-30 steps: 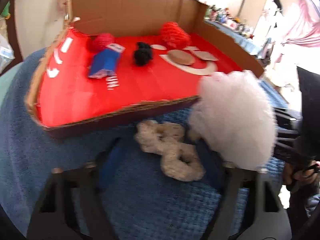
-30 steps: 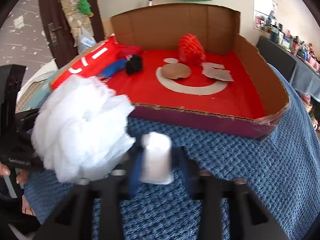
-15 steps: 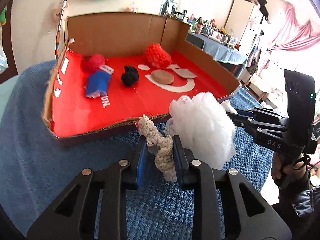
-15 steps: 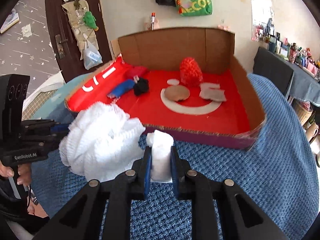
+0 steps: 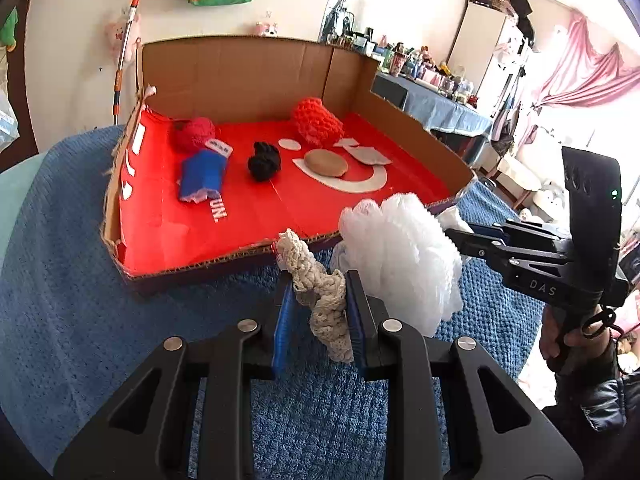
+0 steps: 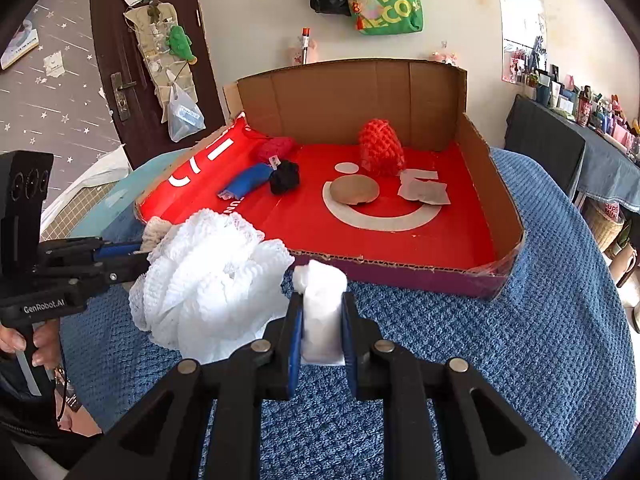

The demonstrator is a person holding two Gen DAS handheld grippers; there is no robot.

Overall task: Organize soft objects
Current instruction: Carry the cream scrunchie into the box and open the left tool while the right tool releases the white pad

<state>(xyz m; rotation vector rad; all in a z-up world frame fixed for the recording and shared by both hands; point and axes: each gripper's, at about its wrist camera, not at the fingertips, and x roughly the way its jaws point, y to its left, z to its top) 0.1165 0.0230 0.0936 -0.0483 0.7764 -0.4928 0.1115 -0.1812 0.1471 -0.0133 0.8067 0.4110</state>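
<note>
My left gripper (image 5: 320, 304) is shut on a cream crocheted scrunchie (image 5: 320, 288), lifted off the blue blanket just in front of the cardboard box (image 5: 248, 76). My right gripper (image 6: 320, 312) is shut on the white end of a fluffy white mesh pouf (image 6: 208, 276), which bulges to its left; the pouf (image 5: 404, 256) shows to the right of my left fingers. The box's red floor (image 6: 400, 236) holds a red crocheted piece (image 6: 380, 148), a black scrunchie (image 6: 284, 176), a blue fabric item (image 6: 244, 184), a dark red yarn item (image 6: 276, 148) and a brown round pad (image 6: 354, 190).
A blue knitted blanket (image 6: 520, 340) covers the surface around the box. A person's hand (image 6: 20, 344) holds the left gripper's handle. A dark door (image 6: 132, 60) and hanging bags stand behind; a cluttered table (image 6: 580, 136) is at the right.
Both grippers closed and rose: the left picked the cream scrunchie off the blanket, and the right tightened on the pouf's white end. The views tilted up over the box.
</note>
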